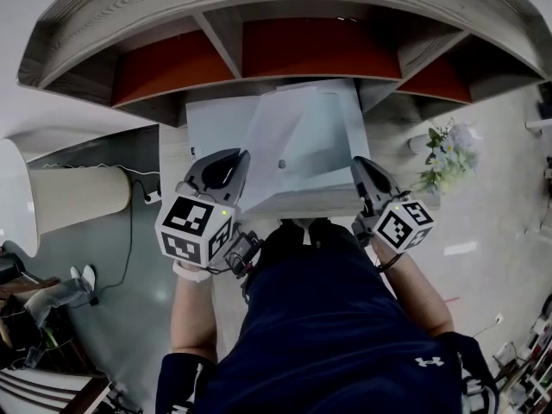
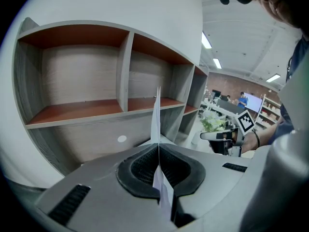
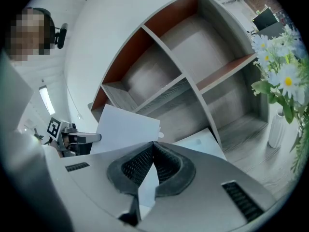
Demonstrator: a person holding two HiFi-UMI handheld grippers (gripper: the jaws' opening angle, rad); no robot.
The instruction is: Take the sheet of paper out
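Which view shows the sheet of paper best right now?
Head view: the sheet shows nearly whole, pinched between left gripper and right gripper. Left gripper view shows it only edge-on in shut jaws; right gripper view shows part of its face.

The left gripper (image 1: 235,166) and right gripper (image 1: 366,172) have grey moulded shells and black ribbed linings in the jaws. Each carries a white cube (image 1: 194,225) with black square markers. Clothing: dark navy short-sleeved shirt (image 1: 332,317), small white logo (image 1: 429,362).
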